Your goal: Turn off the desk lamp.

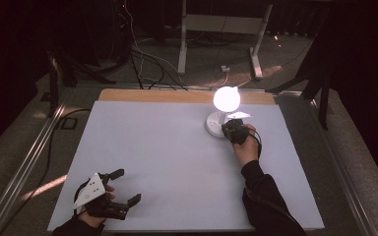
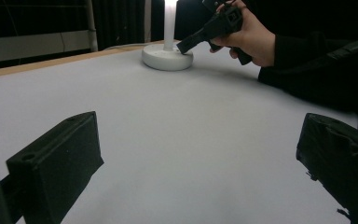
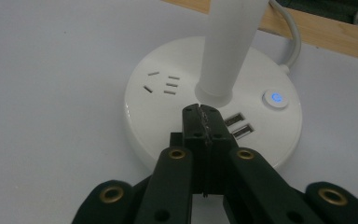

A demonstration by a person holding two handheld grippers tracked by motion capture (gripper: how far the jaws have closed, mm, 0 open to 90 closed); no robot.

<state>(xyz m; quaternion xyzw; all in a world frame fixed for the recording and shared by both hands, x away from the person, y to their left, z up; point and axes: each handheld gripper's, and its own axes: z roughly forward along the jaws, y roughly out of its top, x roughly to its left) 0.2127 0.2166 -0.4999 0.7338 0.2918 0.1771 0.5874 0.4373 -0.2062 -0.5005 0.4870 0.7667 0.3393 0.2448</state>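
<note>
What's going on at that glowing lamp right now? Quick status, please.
Right gripper jaws shut, tips over the lamp base beside its stem. Left gripper open, low on the table. Lamp lit, blue button glowing. Nothing in the way.

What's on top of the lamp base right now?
On the lamp base: white stem, lit blue power button, socket slots, two USB ports. The shut right gripper hangs over its near part, hiding what lies beneath.
</note>
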